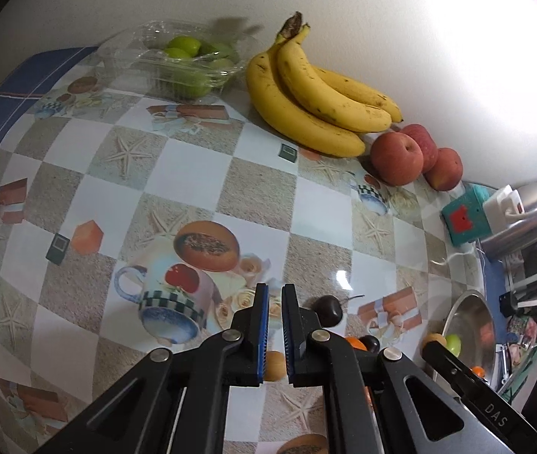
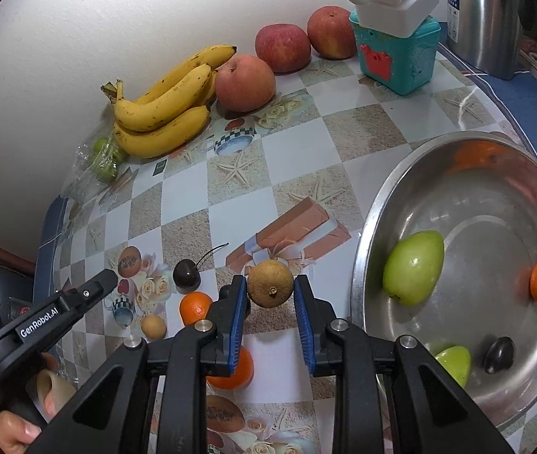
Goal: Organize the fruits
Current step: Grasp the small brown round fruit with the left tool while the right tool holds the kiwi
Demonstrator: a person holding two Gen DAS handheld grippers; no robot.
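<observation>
"GenRobot.AI" stands in white on the left tool (image 2: 107, 278) at eight o'clock in the right wrist view. "DAS" marks the right tool's arm (image 1: 495, 416) at five o'clock. The kettle's (image 2: 484, 15) label perhaps reads "24".

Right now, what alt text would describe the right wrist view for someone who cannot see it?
The right gripper holds a small round brown fruit above a patterned tablecloth, beside a steel bowl containing two green fruits, a small orange and a dark fruit. On the cloth nearby lie a cherry and two small oranges; bananas and three apples line the wall.
</observation>
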